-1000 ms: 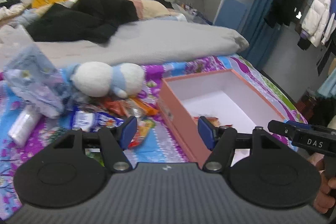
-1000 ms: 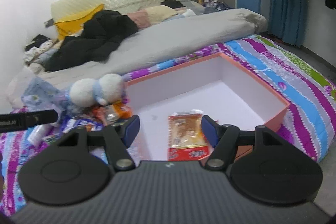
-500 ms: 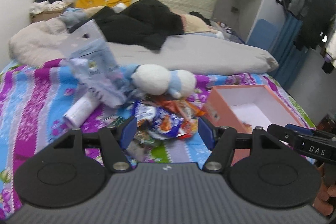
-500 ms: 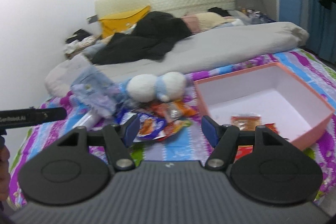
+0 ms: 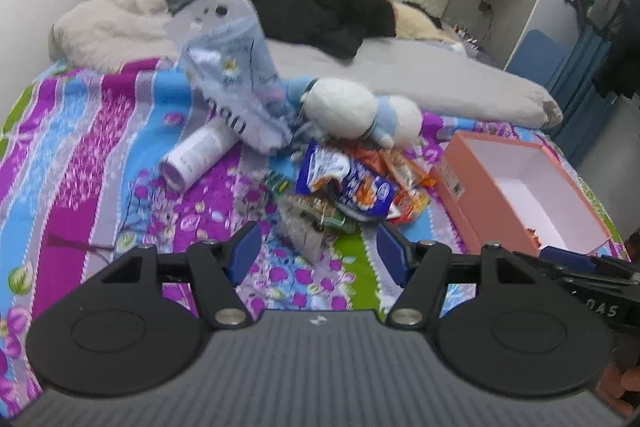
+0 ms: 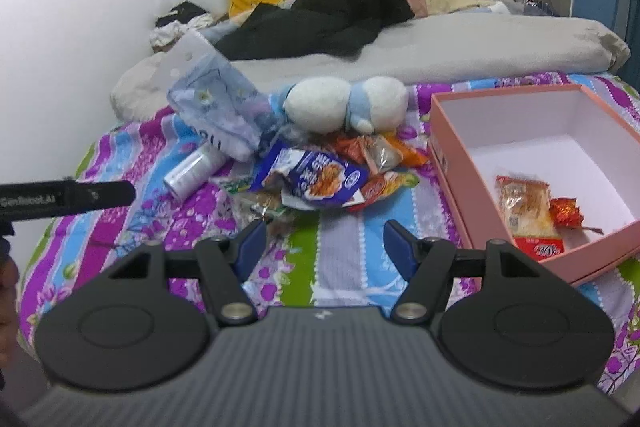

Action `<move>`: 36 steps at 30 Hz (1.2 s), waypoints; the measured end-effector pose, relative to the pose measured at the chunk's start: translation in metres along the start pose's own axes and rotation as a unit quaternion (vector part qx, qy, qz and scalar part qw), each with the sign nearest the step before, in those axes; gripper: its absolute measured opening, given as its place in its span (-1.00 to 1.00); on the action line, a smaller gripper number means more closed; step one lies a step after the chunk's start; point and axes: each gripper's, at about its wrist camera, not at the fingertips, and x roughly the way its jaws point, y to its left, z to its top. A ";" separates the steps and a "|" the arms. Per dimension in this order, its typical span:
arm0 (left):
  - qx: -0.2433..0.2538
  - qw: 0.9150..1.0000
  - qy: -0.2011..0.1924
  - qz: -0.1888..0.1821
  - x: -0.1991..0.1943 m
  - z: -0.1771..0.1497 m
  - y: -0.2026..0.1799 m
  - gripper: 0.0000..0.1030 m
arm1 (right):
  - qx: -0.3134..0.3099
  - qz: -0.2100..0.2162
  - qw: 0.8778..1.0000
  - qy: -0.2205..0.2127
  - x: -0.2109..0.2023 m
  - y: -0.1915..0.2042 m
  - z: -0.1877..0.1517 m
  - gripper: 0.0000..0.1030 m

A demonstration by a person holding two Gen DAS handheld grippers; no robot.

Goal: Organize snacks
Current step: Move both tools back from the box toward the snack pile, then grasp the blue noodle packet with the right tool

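Observation:
A pile of snack packets [image 5: 352, 187] [image 6: 320, 179] lies on the striped bedspread, topped by a blue and white bag [image 6: 316, 177]. To its right stands an open pink box [image 5: 492, 195] [image 6: 448, 163]; inside it lie a clear bread packet [image 6: 526, 211] and a small red packet [image 6: 564, 213]. My left gripper [image 5: 318, 253] is open just short of the pile, nothing between its blue pads. My right gripper [image 6: 324, 247] is open too, over bare bedspread between pile and box. The other gripper's black body shows at each view's edge.
A white and blue plush toy [image 5: 356, 111] [image 6: 344, 103] lies behind the pile. A printed plastic bag [image 5: 236, 75] and a white bottle [image 5: 196, 153] sit left of it. A grey duvet [image 6: 440, 43] and dark clothes [image 6: 320, 15] cover the far bed.
Both grippers have swung left, away from the pink box toward the snack pile, and dropped a little. The jaws kept the same width. Nothing was picked up.

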 end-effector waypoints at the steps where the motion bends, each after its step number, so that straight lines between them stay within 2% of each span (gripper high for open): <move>1: -0.003 1.000 0.006 0.002 0.006 -0.003 0.002 0.34 | 0.001 0.000 1.000 0.003 0.002 -0.001 -0.001 0.30; 8: -0.029 0.999 0.044 0.009 0.073 -0.010 0.024 0.34 | -0.004 0.007 0.999 0.044 0.055 -0.006 -0.006 0.30; 16: -0.081 0.992 0.094 -0.009 0.184 0.002 0.063 0.34 | -0.045 0.014 0.995 0.090 0.168 -0.004 0.009 0.30; 19: -0.094 0.989 0.109 -0.021 0.205 0.019 0.068 0.34 | -0.064 0.022 0.991 0.117 0.195 -0.002 0.024 0.30; 25: -0.126 0.980 0.146 -0.040 0.226 0.051 0.076 0.34 | -0.115 0.049 0.983 0.134 0.214 0.005 0.063 0.30; 29: -0.152 0.974 0.161 -0.048 0.243 0.061 0.082 0.34 | -0.168 0.078 0.973 0.135 0.235 0.012 0.080 0.31; 30: -0.152 0.974 0.163 -0.046 0.248 0.061 0.083 0.34 | -0.189 0.084 0.969 0.133 0.242 0.015 0.082 0.36; 31: -0.151 0.974 0.166 -0.042 0.254 0.061 0.084 0.33 | -0.209 0.088 0.965 0.133 0.249 0.018 0.083 0.52; 32: -0.152 0.973 0.167 -0.040 0.259 0.061 0.085 0.32 | -0.231 0.090 0.960 0.132 0.256 0.020 0.083 0.66; 36: -0.148 0.976 0.155 -0.043 0.273 0.058 0.085 0.32 | -0.316 0.112 0.931 0.140 0.281 0.025 0.077 0.65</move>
